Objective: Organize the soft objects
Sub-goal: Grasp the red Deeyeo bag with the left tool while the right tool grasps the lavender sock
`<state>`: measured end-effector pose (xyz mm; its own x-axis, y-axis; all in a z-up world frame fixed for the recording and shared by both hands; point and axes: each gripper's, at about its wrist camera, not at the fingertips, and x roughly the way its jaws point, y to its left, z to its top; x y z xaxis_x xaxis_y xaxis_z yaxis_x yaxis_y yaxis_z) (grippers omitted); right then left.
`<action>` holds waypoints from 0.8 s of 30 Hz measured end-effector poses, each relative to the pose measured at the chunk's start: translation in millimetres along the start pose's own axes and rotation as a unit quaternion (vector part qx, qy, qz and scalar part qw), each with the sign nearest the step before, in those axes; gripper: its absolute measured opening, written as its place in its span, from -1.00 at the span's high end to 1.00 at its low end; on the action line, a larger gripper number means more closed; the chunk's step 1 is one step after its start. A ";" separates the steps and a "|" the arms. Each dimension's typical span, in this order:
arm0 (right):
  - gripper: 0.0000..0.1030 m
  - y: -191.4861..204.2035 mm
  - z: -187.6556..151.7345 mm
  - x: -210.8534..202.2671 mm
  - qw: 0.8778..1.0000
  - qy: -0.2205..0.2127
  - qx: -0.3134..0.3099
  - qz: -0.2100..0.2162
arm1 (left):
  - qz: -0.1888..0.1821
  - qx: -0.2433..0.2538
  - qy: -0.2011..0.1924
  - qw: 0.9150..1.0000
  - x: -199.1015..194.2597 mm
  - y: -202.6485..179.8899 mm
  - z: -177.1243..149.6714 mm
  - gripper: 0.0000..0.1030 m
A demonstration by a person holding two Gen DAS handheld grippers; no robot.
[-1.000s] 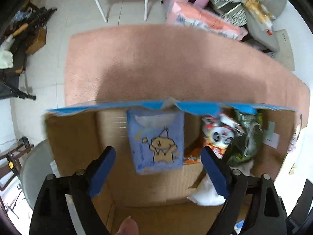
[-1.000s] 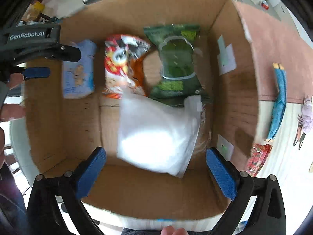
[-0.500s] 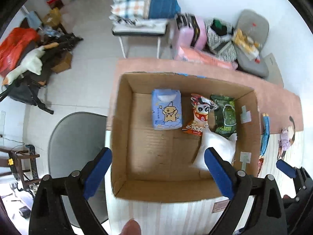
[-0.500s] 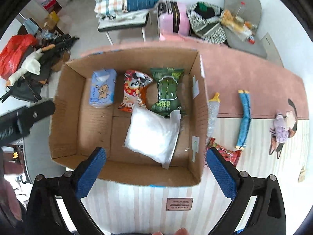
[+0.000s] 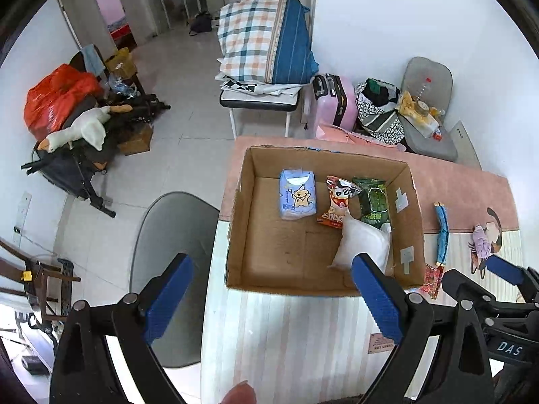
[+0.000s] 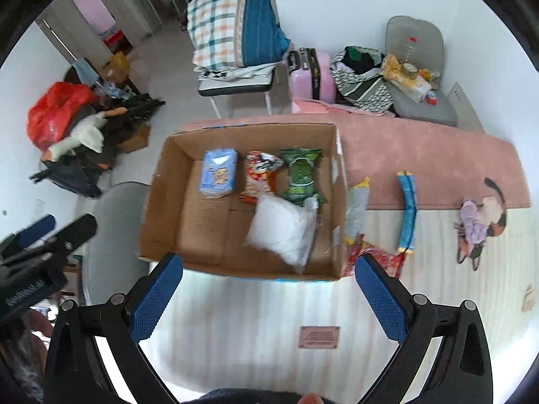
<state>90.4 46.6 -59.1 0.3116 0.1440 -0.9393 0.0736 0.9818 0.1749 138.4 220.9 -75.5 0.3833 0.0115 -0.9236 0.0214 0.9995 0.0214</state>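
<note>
An open cardboard box (image 5: 235, 235) (image 6: 158, 202) stands on the table. In it lie a blue tissue pack (image 5: 297, 195) (image 6: 218, 173), a red snack bag (image 5: 337, 205) (image 6: 259, 178), a green packet (image 5: 372, 202) (image 6: 301, 175) and a white plastic bag (image 5: 363, 244) (image 6: 284, 230). Right of the box lie a grey-yellow pouch (image 6: 357, 207), a red packet (image 6: 384, 259) (image 5: 433, 277), a blue roll (image 6: 407, 212) (image 5: 442, 232) and a purple soft toy (image 6: 475, 225) (image 5: 483, 244). My left gripper (image 5: 273, 298) and right gripper (image 6: 269, 298) are open and empty, high above the table's near side.
A pink mat (image 6: 421, 155) covers the table's far half. A grey chair (image 5: 168, 235) stands left of the table. Behind are a chair with a plaid pillow (image 5: 262, 43), a pink suitcase (image 5: 337, 101) and floor clutter at the left (image 5: 74, 124).
Both grippers have pulled up and back out of the box to well above the table. The white bag stays lying in the box.
</note>
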 end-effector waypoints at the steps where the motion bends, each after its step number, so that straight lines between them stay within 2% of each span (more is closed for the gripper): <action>1: -1.00 -2.4 -2.1 -4.5 1.000 -0.003 0.004 0.018 | -0.001 -0.001 -0.003 1.000 -2.8 -2.7 -2.0 -0.87; 3: -1.00 -5.6 -5.2 -8.9 1.000 -0.019 -0.002 0.025 | 0.005 0.004 -0.010 1.000 -7.5 -11.5 -2.8 -0.87; 5: -1.00 -10.9 -6.6 -11.1 0.999 -0.034 -0.030 -0.016 | 0.005 0.011 -0.020 1.000 -11.4 -23.2 -3.2 -0.87; 6: -1.00 -14.6 -6.5 -10.7 0.999 -0.036 -0.033 -0.024 | 0.005 0.020 -0.025 0.999 -10.8 -34.5 -1.8 -0.87; 11: -1.00 -86.6 -4.9 -8.2 0.999 -0.020 0.040 -0.015 | -0.015 0.066 -0.022 0.997 4.3 -98.0 5.5 -0.87; 14: -1.00 -148.5 -6.6 -7.6 0.996 -0.014 0.082 -0.026 | -0.034 0.100 -0.012 0.994 18.5 -148.4 10.6 -0.86; 17: -1.00 -209.2 -9.0 -4.7 0.992 -0.002 0.117 -0.041 | -0.057 0.124 0.024 0.990 42.9 -197.4 13.5 -0.74; 20: -1.00 -280.1 -14.6 2.9 0.986 0.016 0.157 -0.061 | -0.097 0.119 0.101 0.983 78.4 -245.3 7.6 -0.68; 22: -1.00 -322.7 -19.3 9.0 0.980 0.022 0.184 -0.072 | -0.130 0.065 0.168 0.975 109.4 -265.4 -7.2 -0.68; 24: -1.00 -363.2 -22.8 21.7 0.976 0.038 0.201 -0.078 | -0.162 -0.011 0.250 0.955 148.7 -278.7 -33.0 -0.68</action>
<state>48.9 -304.1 -149.8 0.1960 0.0205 -0.9804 0.4846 0.8672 0.1150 159.0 -55.0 -231.4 -0.1290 -0.2912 -0.9479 0.0419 0.9535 -0.2986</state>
